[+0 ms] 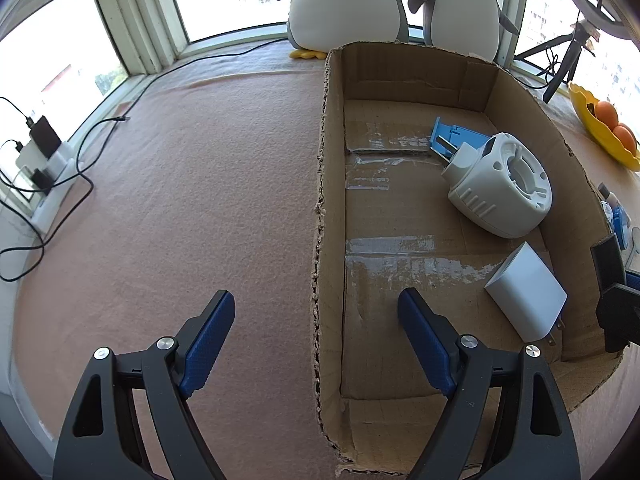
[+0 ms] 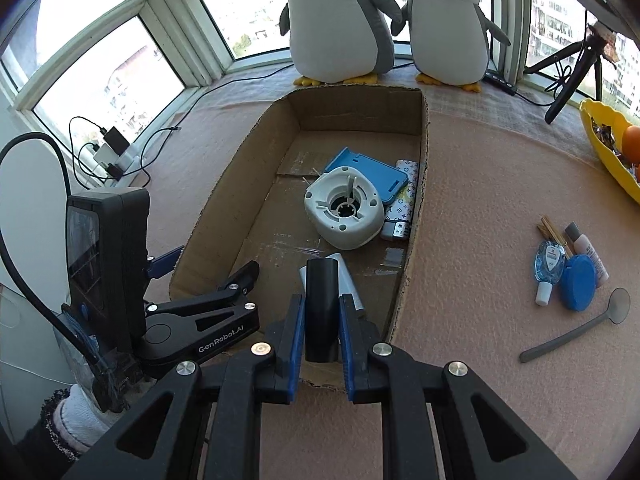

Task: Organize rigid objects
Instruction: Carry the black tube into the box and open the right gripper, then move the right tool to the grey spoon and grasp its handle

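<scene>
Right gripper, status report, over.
Right gripper shut on black cylinder, above cardboard box near end. Left gripper open, empty. White charger lies below the cylinder.

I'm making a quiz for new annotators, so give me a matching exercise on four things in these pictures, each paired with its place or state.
Things:
1. black cylinder
2. white round housing
3. blue round lid
4. left gripper

Places or states:
A. on the pink cloth, outside the box
B. open, holding nothing
C. clamped in the right gripper
D. lying inside the cardboard box

Pairs: 1-C, 2-D, 3-A, 4-B
</scene>
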A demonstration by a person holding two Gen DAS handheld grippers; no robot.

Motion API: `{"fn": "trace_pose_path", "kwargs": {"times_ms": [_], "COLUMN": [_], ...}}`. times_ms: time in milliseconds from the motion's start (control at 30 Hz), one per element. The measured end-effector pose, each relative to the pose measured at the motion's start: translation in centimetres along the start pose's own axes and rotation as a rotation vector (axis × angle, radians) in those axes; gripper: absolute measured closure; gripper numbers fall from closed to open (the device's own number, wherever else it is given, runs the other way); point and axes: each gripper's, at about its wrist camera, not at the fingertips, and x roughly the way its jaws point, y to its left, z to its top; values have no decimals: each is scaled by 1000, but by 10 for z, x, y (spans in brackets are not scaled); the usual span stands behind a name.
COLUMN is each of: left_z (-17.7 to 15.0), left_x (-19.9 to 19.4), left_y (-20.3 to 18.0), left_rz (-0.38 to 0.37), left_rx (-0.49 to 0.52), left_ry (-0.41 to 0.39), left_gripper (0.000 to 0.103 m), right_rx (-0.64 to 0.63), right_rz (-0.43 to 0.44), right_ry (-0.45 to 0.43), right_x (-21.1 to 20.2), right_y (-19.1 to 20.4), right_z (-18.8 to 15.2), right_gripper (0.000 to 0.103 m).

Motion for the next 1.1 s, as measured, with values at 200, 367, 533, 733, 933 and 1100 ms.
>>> {"fn": "trace_pose_path", "kwargs": {"times_ms": [200,367,533,733,933,1100], "left_z": [0,0,0,0,0,0], "left_x": [0,0,0,0,0,0], "left_y": [0,-1,-1,-1,-1,-1], "left_rz": [1,0,0,0,0,-1], "left_rx": [-1,-1,-1,-1,-2,-2], "left_ry": [0,1,1,0,0,0], "left_gripper": [18,18,18,18,18,18], "right_rx": [-7,4,26,75,193,310], "right_rz": [-7,-4,7,11,-14,-70], "right_ry": [-8,-35,-53,-86,-129,-159], "right_x": [1,-6,-14,-28,-50,-67], "right_y": [2,1,-5,-20,-60,-105], "right_z": [0,1,0,-4,-14,-25], "right_gripper": [88,65,65,65,65,65]}}
